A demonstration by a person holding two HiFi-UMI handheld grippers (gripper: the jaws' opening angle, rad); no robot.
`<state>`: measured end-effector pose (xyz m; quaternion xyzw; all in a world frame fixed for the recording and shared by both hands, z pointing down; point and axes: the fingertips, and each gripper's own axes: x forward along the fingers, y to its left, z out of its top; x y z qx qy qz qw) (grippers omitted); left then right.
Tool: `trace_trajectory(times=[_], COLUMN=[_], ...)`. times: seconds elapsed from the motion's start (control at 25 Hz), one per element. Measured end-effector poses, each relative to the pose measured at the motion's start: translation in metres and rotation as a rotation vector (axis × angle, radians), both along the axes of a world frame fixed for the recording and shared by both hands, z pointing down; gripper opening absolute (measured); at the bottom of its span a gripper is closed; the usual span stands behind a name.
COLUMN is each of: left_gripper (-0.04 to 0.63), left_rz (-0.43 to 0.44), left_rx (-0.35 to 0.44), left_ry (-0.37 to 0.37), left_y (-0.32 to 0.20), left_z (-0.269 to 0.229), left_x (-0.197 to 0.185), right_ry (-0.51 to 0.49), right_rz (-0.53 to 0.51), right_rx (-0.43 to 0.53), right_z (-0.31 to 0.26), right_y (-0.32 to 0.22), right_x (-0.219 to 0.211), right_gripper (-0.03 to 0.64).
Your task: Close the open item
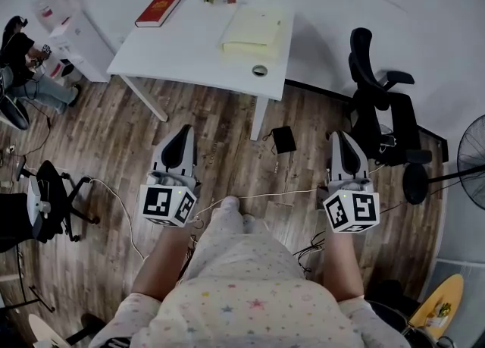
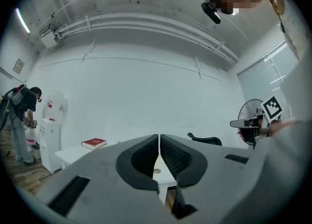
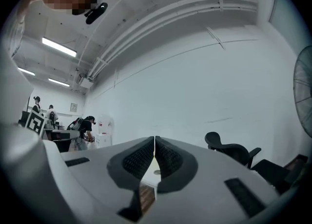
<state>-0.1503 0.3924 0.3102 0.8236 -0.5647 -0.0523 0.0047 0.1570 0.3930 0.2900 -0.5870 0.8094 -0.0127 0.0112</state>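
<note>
A white table (image 1: 189, 51) stands ahead on the wooden floor. On it lie a pale yellow book or folder (image 1: 251, 29), a closed red book (image 1: 158, 10) at the far left, and a small tape ring (image 1: 260, 70) near the front edge. My left gripper (image 1: 182, 130) and right gripper (image 1: 339, 136) are held level over the floor, well short of the table, both shut with nothing in them. In the left gripper view the left gripper (image 2: 159, 137) has its pads together, with the red book (image 2: 94, 143) beyond. The right gripper (image 3: 154, 140) is likewise shut in its own view.
A black office chair (image 1: 375, 104) and a fan (image 1: 474, 161) stand at the right. A person (image 1: 23, 58) stands by a white water dispenser (image 1: 76, 39) at the far left, and another black chair (image 1: 45, 202) is nearer. Cables and a small black box (image 1: 284, 139) lie on the floor.
</note>
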Motion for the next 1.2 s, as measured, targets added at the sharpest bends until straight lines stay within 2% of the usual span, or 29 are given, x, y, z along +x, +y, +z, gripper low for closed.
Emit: trace_trajectory(times=[0.08, 0.24, 0.28, 0.36, 0.52, 0.88, 1.2], left_gripper=[0.02, 0.025, 0.046, 0.179, 0.249, 0.267, 0.268], left_rz=[0.003, -0.001, 0.001, 0.004, 0.003, 0.008, 0.046], left_rx=[-0.005, -0.009, -0.007, -0.003, 0.008, 0.013, 0.012], left_ry=[0.01, 0.007, 0.003, -0.001, 0.002, -0.003, -0.016], left_y=[-0.001, -0.009, -0.012, -0.021, -0.043, -0.137, -0.232], left_z=[0.0, 0.0, -0.001, -0.001, -0.004, -0.003, -0.005], left_x=[0.0, -0.002, -0.001, -0.001, -0.005, -0.023, -0.035], right_ry=[-0.006, -0.024, -0.028, -0.034, -0.033, -0.028, -0.023], right_rz=[0.0, -0.016, -0.018, -0.018, -0.016, -0.016, 0.014], right_rx=[0.001, -0.013, -0.013, -0.01, -0.011, -0.011, -0.017], right_z=[-0.001, -0.001, -0.002, -0.003, -0.004, -0.003, -0.006], right_y=[-0.002, -0.008, -0.011, -0.017, -0.034, -0.124, -0.212], right_x=[0.0, -0.003, -0.003, -0.004, -0.008, -0.027, -0.046], right_gripper=[0.017, 0.143, 0.165, 0.2, 0.25, 0.313, 0.318])
